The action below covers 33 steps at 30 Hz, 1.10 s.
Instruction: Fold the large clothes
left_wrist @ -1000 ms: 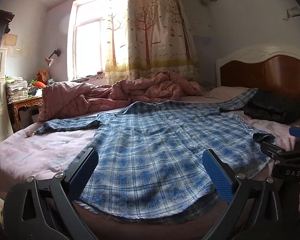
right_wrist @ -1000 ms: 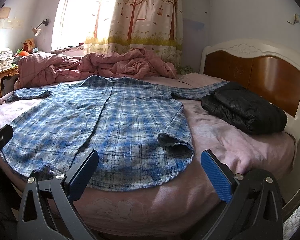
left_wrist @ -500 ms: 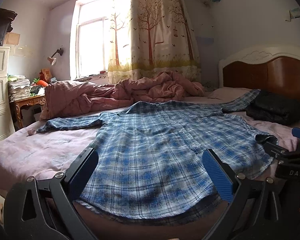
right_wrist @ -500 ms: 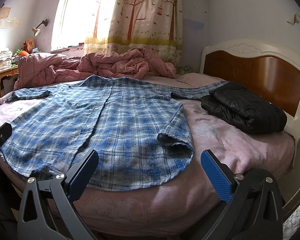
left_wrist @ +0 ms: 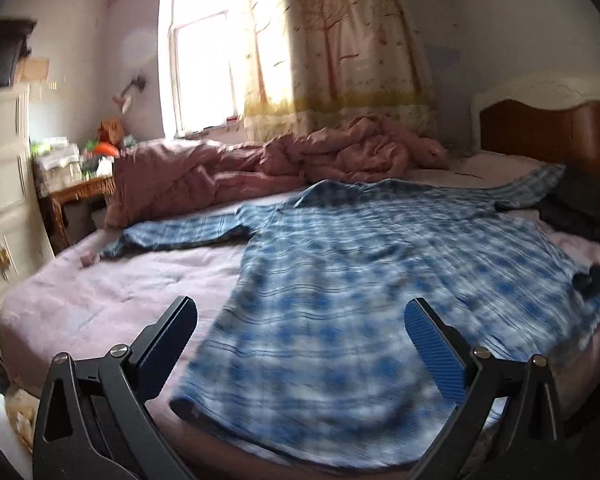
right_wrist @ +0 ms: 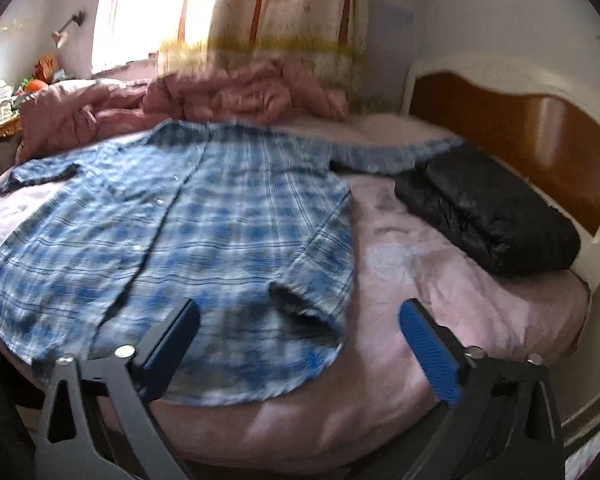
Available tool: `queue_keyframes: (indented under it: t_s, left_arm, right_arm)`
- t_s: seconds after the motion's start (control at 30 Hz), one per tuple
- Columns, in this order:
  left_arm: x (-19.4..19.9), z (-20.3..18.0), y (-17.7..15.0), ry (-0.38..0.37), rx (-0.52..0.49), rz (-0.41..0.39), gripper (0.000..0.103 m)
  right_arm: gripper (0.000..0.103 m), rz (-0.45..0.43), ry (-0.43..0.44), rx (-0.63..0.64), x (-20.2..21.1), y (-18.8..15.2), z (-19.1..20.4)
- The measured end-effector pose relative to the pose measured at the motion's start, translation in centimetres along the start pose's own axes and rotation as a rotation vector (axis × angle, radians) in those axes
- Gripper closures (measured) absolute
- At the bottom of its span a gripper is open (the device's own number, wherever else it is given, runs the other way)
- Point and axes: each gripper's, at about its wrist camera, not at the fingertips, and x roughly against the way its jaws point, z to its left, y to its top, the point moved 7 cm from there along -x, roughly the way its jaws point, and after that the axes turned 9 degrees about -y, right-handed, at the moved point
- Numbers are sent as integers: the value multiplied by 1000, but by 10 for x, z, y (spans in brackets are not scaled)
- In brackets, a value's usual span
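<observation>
Left gripper point(left_wrist: 300, 340) hangs wide open and empty over the plaid shirt's point(left_wrist: 360, 300) hem at the bed's point(left_wrist: 100, 300) near edge; right gripper point(right_wrist: 298, 336) likewise spread, holding nothing, above the rumpled right hem corner. Shirt laid flat, sleeves out, probably readied for folding. Black jacket point(right_wrist: 488, 216) sits by the headboard.

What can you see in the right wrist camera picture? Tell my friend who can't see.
A blue plaid shirt lies spread flat on a pink bed, with the open right gripper above its hem. A folded black jacket sits near the headboard.
</observation>
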Motion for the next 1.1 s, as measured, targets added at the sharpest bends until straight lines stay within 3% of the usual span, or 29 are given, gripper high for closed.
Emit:
queue_keyframes:
  t_s: [0.1, 0.2, 0.3, 0.33, 0.37, 0.43, 0.57, 0.7, 0.8, 0.93, 1.0, 1.03, 1.07, 1.1]
  left_arm:
    - [-15, 28, -5, 66, -7, 71, 0]
    - [-24, 39, -20, 78, 4, 133, 0]
    - [-31, 37, -36, 63, 23, 180, 0]
    - [-34, 36, -40, 48, 44, 199, 0]
    - [-36, 37, -43, 35, 81, 209, 0]
    - [-37, 38, -45, -2, 146, 215, 0]
    - [-43, 38, -51, 11, 142, 245, 0]
    - [-54, 48, -68, 12, 213, 331, 6]
    - [-59, 60, -78, 62, 251, 375, 7]
    - [-63, 79, -88, 50, 383, 405, 7]
    - [-60, 81, -87, 61, 385, 389, 26]
    - [-57, 81, -86, 84, 368, 376, 54]
    - [-55, 79, -84, 85, 352, 368, 74]
    - [-54, 76, -83, 54, 349, 358, 84]
  right_arm:
    - [11, 96, 31, 51, -32, 3, 0]
    - [13, 166, 49, 108, -57, -6, 8]
    - [26, 191, 21, 112, -75, -17, 13]
    - [44, 199, 20, 104, -78, -19, 13]
    - [72, 201, 23, 87, -79, -21, 13]
    - [100, 133, -21, 29, -71, -15, 1]
    - [100, -24, -45, -101, -41, 6, -31]
    - [100, 11, -26, -191, -49, 1, -49]
    - [100, 41, -8, -216, -50, -3, -52]
    - [100, 49, 4, -215, -53, -5, -51]
    - [100, 50, 13, -223, -53, -6, -50]
    - [100, 53, 19, -227, -54, -7, -50]
    - [100, 57, 24, -231, -54, -7, -50]
    - [100, 64, 33, -234, -55, -9, -50]
